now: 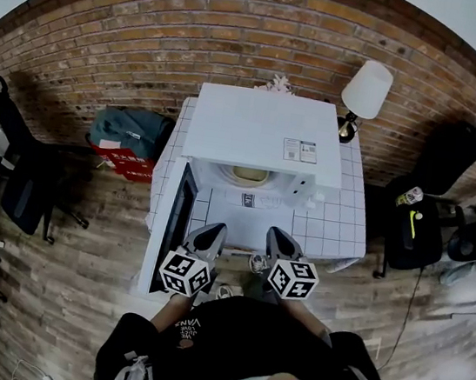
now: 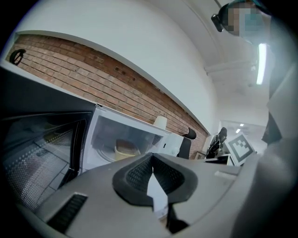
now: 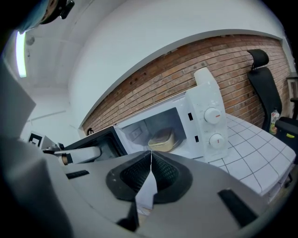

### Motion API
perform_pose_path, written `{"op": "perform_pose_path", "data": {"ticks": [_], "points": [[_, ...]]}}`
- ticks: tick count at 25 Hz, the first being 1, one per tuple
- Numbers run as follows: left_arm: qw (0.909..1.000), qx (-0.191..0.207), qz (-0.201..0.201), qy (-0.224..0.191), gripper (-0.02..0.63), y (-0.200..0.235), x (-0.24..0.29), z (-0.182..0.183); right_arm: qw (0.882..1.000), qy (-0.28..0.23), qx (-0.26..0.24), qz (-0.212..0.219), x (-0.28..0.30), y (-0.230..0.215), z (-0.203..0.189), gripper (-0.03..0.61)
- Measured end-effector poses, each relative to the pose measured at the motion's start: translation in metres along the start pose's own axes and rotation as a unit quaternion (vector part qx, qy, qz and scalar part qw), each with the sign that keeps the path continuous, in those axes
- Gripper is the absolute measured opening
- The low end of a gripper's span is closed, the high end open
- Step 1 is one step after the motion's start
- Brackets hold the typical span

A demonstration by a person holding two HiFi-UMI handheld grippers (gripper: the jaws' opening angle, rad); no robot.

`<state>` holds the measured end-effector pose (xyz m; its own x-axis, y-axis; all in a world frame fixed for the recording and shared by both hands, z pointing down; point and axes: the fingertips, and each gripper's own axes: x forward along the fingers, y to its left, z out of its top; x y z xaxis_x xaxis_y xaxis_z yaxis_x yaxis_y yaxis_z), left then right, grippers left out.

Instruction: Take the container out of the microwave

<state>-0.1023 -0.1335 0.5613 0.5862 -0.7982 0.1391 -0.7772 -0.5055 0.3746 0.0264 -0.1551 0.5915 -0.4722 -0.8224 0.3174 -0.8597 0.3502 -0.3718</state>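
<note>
A white microwave [image 1: 267, 136] stands on a white tiled table [image 1: 348, 222], its door [image 1: 177, 220] swung open to the left. Inside it sits a cream lidded container [image 1: 249, 175], also seen as the container [image 2: 126, 148] in the left gripper view and the container [image 3: 162, 139] in the right gripper view. My left gripper [image 1: 210, 235] and right gripper [image 1: 278, 242] hover side by side in front of the open cavity, short of it. Both are shut with nothing between their jaws: left gripper [image 2: 152, 156], right gripper [image 3: 150, 153].
A white lamp [image 1: 365, 93] stands at the table's back right. Black office chairs [image 1: 436, 191] flank the table, and a bag [image 1: 130, 132] lies on the wooden floor at the left. The microwave's two dials [image 3: 214, 126] sit right of the cavity. A brick wall is behind.
</note>
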Motion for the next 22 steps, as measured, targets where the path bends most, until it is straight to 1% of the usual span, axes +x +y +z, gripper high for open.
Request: {"op": "perform_pose_path", "data": {"ticks": [4, 9, 14, 22], "points": [[1.0, 0.002, 0.001, -0.001, 0.011, 0.004, 0.016, 0.008, 1.0, 0.0, -0.003, 0.005, 0.017, -0.005, 0.011, 0.005], [0.9999, 0.005, 0.003, 0.008, 0.011, 0.011, 0.036, 0.009, 1.0, 0.002, -0.004, 0.009, 0.036, -0.012, 0.017, 0.005], [0.9999, 0.005, 0.005, 0.008, 0.011, 0.015, 0.054, 0.011, 1.0, 0.007, 0.001, 0.012, 0.049, -0.019, 0.017, 0.005], [0.9997, 0.009, 0.024, -0.002, 0.011, 0.034, 0.075, 0.016, 1.0, 0.018, 0.01, 0.02, 0.071, -0.026, 0.01, 0.005]]}}
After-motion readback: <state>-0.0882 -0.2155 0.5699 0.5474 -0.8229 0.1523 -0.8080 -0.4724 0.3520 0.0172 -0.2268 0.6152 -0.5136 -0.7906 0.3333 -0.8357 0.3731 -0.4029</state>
